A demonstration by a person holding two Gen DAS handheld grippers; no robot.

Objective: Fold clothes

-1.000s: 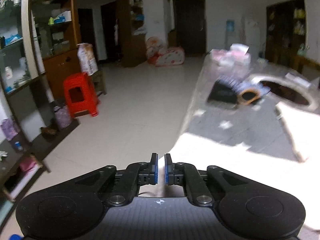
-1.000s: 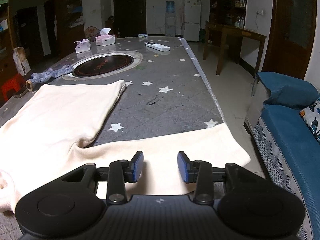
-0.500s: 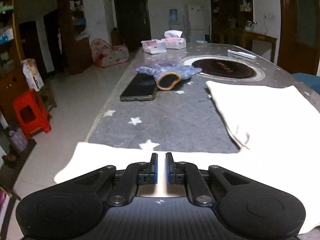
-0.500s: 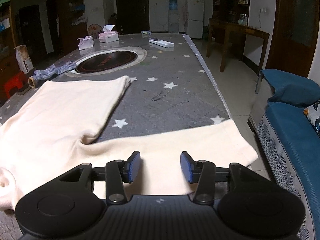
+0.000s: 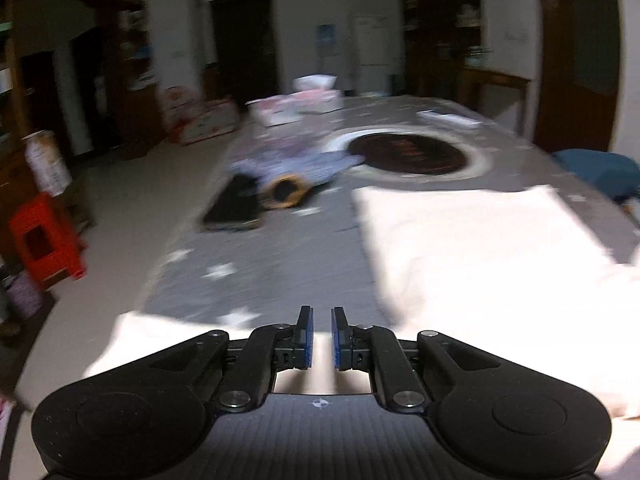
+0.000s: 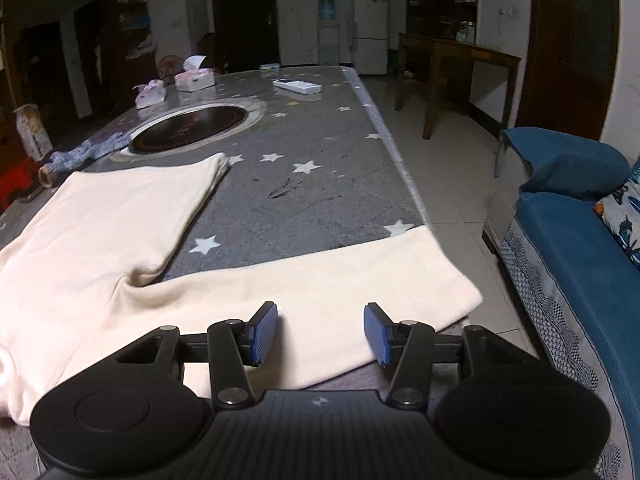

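Observation:
A cream long-sleeved top lies flat on the grey star-patterned table (image 6: 304, 188). Its body (image 6: 100, 232) stretches away from me. Its right sleeve (image 6: 340, 276) reaches the table's right edge and overhangs it. Just above that sleeve, near the cuff, my right gripper (image 6: 320, 314) stands open with nothing between its pads. In the blurred left wrist view, the body (image 5: 480, 248) fills the right side and the left sleeve (image 5: 160, 340) runs toward the table's left edge. My left gripper (image 5: 322, 314) hovers over that sleeve, its jaws shut to a narrow slit. No cloth shows pinched between them.
Beyond the top lie a dark phone (image 5: 234, 210), a blue knitted glove (image 5: 296, 168) and a round black hotplate (image 6: 192, 128). Tissue packs (image 6: 194, 80) and a remote (image 6: 298, 86) sit further back. A blue sofa (image 6: 580, 240) stands right of the table. A red stool (image 5: 44, 240) stands left.
The left gripper swung from facing the floor and shelves to facing along the table, over the left sleeve. The right gripper's jaws widened a little and it stayed in place.

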